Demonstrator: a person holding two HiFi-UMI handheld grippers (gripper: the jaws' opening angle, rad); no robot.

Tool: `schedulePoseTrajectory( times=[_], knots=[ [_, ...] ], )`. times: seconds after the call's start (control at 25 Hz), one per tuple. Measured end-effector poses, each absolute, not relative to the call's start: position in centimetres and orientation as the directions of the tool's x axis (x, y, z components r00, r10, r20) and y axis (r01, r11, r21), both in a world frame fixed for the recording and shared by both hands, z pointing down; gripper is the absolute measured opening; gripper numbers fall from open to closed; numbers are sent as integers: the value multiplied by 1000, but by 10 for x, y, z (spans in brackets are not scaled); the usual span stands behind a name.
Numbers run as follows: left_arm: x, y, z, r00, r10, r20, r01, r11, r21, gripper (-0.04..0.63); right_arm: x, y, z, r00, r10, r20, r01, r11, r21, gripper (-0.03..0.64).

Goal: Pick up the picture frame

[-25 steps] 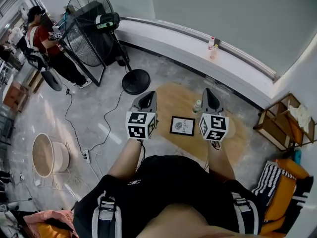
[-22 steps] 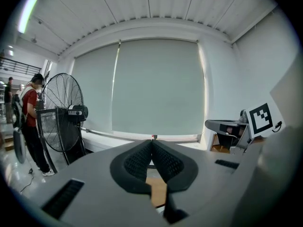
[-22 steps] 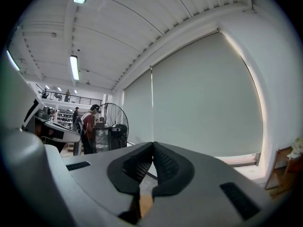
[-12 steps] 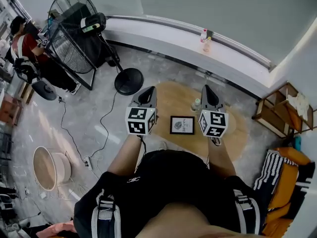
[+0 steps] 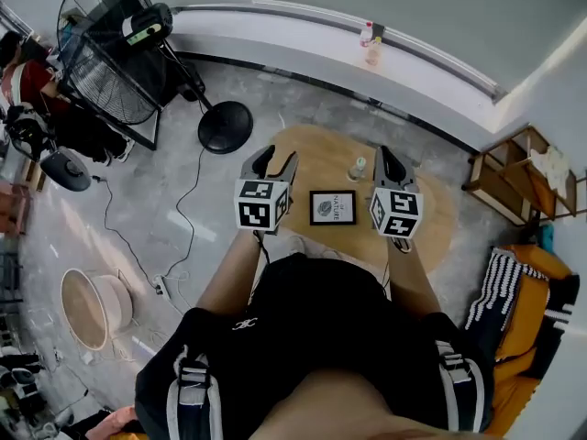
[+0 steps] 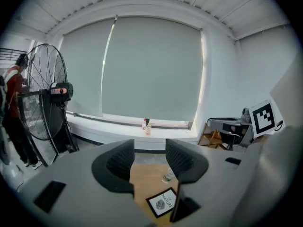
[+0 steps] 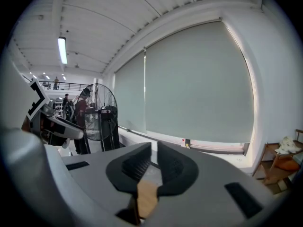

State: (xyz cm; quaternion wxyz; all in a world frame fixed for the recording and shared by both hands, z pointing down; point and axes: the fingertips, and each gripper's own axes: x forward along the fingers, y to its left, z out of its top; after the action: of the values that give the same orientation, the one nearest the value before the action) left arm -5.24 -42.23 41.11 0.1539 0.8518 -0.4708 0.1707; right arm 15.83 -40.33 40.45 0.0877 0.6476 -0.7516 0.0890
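2 grippers hang over a round wooden table [image 5: 431, 225], 1 on each side of the frame [image 5: 332, 207], and neither touches it. The left gripper [image 5: 271, 158] has its jaws opening, already wide apart, with nothing between the pads. Through the gap its own view shows bare tabletop, a small clear bottle [image 5: 356, 168] and the frame lower down. The right gripper [image 5: 386, 157] has its jaws pressed together and empty, with only a sliver of wood showing beneath them. Both point away from the person and tilt slightly down.

The frame lies flat near the table edge closest to the person, between the 2 grippers. It has a black border and a white face with a dark round emblem and print. The bottle stands upright just beyond the frame's far right corner.

Past the table, a big black fan [image 5: 99, 55] stands on the grey floor at the left, with a cable trailing from it. 2 small bottles [image 5: 370, 40] sit on the white sill under the blind. A wooden shelf [image 5: 514, 191] stands at the right.
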Motion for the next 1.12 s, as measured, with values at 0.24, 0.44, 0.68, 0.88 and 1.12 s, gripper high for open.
schedulePoseTrajectory(
  times=[0.24,0.44,0.68,0.88,1.12],
  knots=[
    [-47,-416,467,491,-691,530,-859,-485,163,207,171,-391,466,-151,-908,390,-988,144,-48,136],
    [-46,-410,523,496,-611,617,-855,-467,226,210,170,-383,520,-164,-844,511,-986,149,-69,136],
    [-41,-401,600,497,-501,709,-851,-443,284,210,171,-373,595,-180,-752,634,-984,140,-113,133],
    [-34,-400,667,489,-411,769,-848,-432,308,210,176,-376,661,-182,-675,715,-983,103,-152,133],
    [-20,-395,761,485,-284,827,-852,-368,373,210,176,-377,752,-226,-550,804,-973,90,-212,133]
  ],
)
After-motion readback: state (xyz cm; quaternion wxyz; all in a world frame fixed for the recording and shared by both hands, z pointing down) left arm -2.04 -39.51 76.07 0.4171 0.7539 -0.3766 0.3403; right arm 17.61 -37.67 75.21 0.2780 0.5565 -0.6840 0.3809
